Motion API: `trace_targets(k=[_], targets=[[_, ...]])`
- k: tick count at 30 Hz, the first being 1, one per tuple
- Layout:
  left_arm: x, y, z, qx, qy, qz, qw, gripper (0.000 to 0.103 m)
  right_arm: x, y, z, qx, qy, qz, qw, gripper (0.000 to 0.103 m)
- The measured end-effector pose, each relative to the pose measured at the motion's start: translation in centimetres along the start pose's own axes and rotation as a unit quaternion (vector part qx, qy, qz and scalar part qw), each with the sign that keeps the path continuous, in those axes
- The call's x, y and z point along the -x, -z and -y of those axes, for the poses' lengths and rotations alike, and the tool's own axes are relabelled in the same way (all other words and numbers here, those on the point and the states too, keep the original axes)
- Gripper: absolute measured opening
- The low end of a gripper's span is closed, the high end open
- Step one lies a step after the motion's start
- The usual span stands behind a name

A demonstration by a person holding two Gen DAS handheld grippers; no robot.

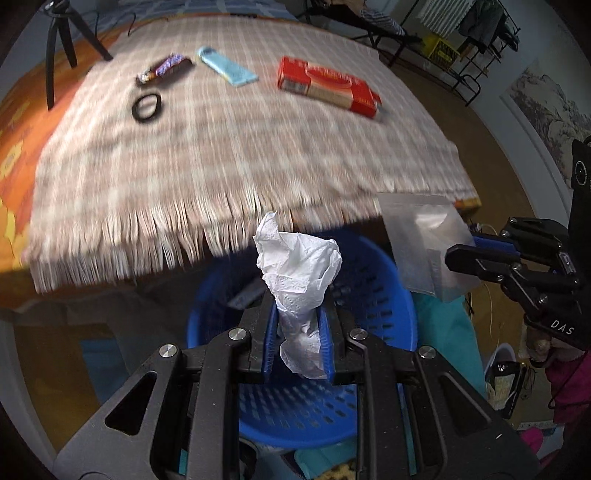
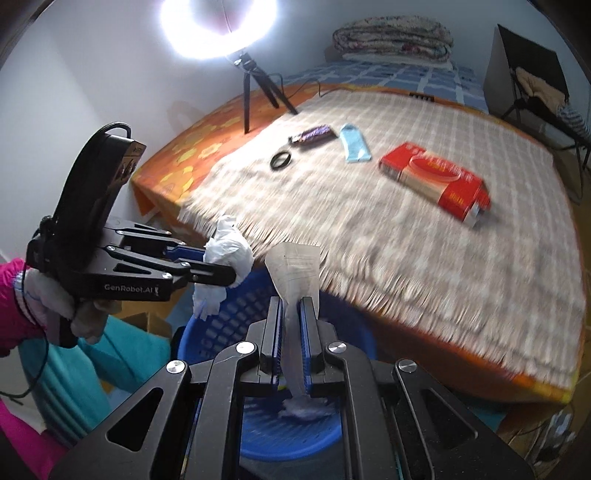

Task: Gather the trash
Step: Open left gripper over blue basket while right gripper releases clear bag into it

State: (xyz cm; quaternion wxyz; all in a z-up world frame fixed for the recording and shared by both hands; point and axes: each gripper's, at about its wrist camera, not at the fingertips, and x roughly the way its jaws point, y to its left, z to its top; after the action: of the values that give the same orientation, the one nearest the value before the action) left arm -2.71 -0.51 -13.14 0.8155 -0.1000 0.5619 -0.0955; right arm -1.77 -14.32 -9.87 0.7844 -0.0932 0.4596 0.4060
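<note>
Left gripper: jaws narrowed onto a crumpled white tissue, blue pads pressing both sides, wad sticking up past the tips. It hangs over the blue perforated basket, which sits on the floor just off the fringed edge of the checked cloth.

Right gripper: jaws nearly together, pinching a clear plastic bag, also above the basket.

On the cloth, well apart from both grippers: red box, light blue packet, candy bar wrapper, black ring.

Right view only: ring light on a tripod, folded blanket, a gloved hand with pink sleeve holding the left gripper, white wad already in the basket bottom.

Left view only: drying rack, wall picture.
</note>
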Motion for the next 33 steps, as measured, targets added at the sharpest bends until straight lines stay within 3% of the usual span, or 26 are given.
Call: trace_targets(k=[11, 15, 20, 27, 29, 31, 33], targets=[[-1.4, 4.0, -0.7, 0.019, 0.006, -0.044, 0.9988, 0.019, -2.2, 3.0, -1.2, -0.013, -0.012, -0.035, 0.999, 0.009], [-1.7, 4.8, -1.2, 0.025, 0.004, -0.053, 0.9983, 0.04, -2.6, 3.6, -1.3, -0.015, -0.017, -0.045, 0.999, 0.011], [-1.6, 5.1, -1.8, 0.033, 0.001, -0.053, 0.998, 0.054, -3.2, 4.0, -1.6, -0.017, -0.019, -0.056, 0.998, 0.016], [-1.1, 4.8, -2.5, 0.04, -0.003, -0.049, 0.998, 0.054, -3.8, 4.6, -1.6, -0.024, -0.015, -0.068, 0.997, 0.019], [-1.1, 4.5, -2.5, 0.042, -0.004, -0.047, 0.998, 0.054, -3.8, 4.6, -1.7, -0.025, -0.011, -0.07, 0.997, 0.024], [-1.0, 4.4, -2.6, 0.042, -0.006, -0.044, 0.9981, 0.054, -3.8, 4.6, -1.8, -0.024, -0.006, -0.069, 0.997, 0.041], [-1.0, 4.2, -2.5, 0.043, -0.008, -0.042, 0.9982, 0.054, -3.6, 4.5, -1.9, -0.023, -0.002, -0.065, 0.998, 0.049]])
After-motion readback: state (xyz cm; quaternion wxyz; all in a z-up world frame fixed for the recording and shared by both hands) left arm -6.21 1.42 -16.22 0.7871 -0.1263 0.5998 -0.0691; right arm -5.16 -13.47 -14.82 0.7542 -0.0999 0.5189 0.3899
